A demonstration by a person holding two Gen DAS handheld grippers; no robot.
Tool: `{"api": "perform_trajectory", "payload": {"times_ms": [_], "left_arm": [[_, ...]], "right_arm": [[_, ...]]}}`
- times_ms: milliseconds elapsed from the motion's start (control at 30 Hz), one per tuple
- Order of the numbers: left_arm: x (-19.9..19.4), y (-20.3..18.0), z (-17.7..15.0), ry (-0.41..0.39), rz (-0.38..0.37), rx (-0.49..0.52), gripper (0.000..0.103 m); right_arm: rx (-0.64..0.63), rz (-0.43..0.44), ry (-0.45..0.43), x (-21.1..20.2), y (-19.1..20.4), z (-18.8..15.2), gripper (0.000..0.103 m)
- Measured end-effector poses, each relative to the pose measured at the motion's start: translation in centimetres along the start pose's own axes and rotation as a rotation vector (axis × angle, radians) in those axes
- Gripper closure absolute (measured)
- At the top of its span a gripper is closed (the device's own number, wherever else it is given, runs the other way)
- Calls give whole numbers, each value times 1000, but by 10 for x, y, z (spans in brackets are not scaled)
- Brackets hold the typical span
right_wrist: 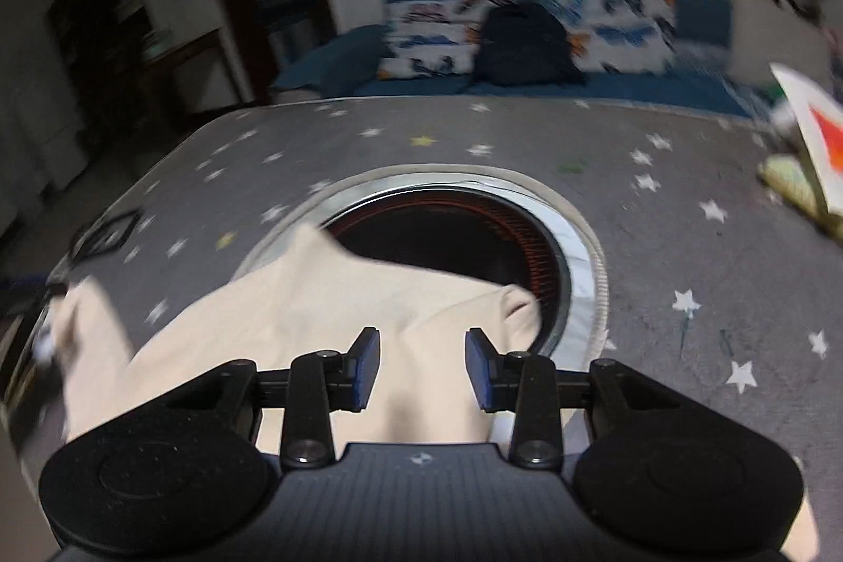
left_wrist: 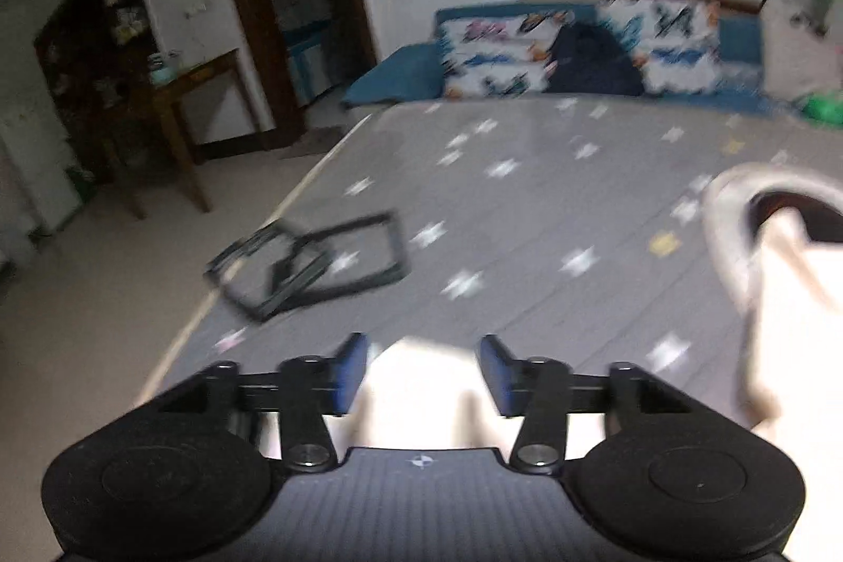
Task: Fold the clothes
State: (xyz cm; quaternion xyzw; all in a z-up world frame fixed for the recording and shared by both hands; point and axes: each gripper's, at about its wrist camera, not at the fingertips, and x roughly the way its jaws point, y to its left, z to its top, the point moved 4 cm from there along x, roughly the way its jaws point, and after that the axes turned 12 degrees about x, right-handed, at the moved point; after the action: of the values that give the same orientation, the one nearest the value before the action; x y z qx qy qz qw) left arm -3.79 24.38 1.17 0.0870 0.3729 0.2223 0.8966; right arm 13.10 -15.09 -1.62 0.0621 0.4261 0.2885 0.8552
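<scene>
My view takes in a grey star-print bed [right_wrist: 658,246] with a cream garment [right_wrist: 326,298] spread across its near side, one edge draped into a round basket [right_wrist: 579,246] standing on the cover. A black folding frame [left_wrist: 316,262] lies near the bed's left edge. My left claw [left_wrist: 421,364] and right claw [right_wrist: 421,364] both hover over the cream cloth, jaws parted, gripping nothing.

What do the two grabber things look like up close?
Both look alike. The left gripper and the right gripper each have two flat blue pads on black metal fingers, joined by black bars with round silver bolts. On each side sits a big round black disc with a grainy surface. In the middle is a dark ribbed plate with a tiny round black-and-white mark. No cables or sleeves show.
</scene>
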Motion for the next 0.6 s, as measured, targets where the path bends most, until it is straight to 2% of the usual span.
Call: {"api": "perform_trajectory", "payload": {"times_ms": [100, 167, 267, 300, 333, 367, 400, 500, 600], "left_arm": [[-1, -13, 20, -39, -101, -12, 47], [3, -28, 33, -54, -222, -9, 47], [12, -64, 49, -73, -379, 49, 46], [18, -78, 54, -70, -406, 77, 46], [23, -92, 58, -66, -430, 105, 46], [29, -106, 62, -62, -454, 134, 47], [34, -120, 67, -59, -478, 162, 47], [51, -156, 76, -45, -525, 215, 47], [66, -182, 84, -51, -523, 248, 46]], "right_arm": [[70, -15, 11, 27, -13, 9, 65], [102, -27, 21, 44, -18, 11, 65], [145, -43, 44, 66, -23, 10, 66], [153, -45, 51, 70, -25, 10, 66], [156, -44, 59, 73, -27, 9, 73], [153, -43, 64, 75, -27, 7, 90], [146, -37, 62, 75, -26, 6, 97], [111, -1, 33, 64, -21, 4, 99], [86, 27, 3, 48, -17, 5, 99]]}}
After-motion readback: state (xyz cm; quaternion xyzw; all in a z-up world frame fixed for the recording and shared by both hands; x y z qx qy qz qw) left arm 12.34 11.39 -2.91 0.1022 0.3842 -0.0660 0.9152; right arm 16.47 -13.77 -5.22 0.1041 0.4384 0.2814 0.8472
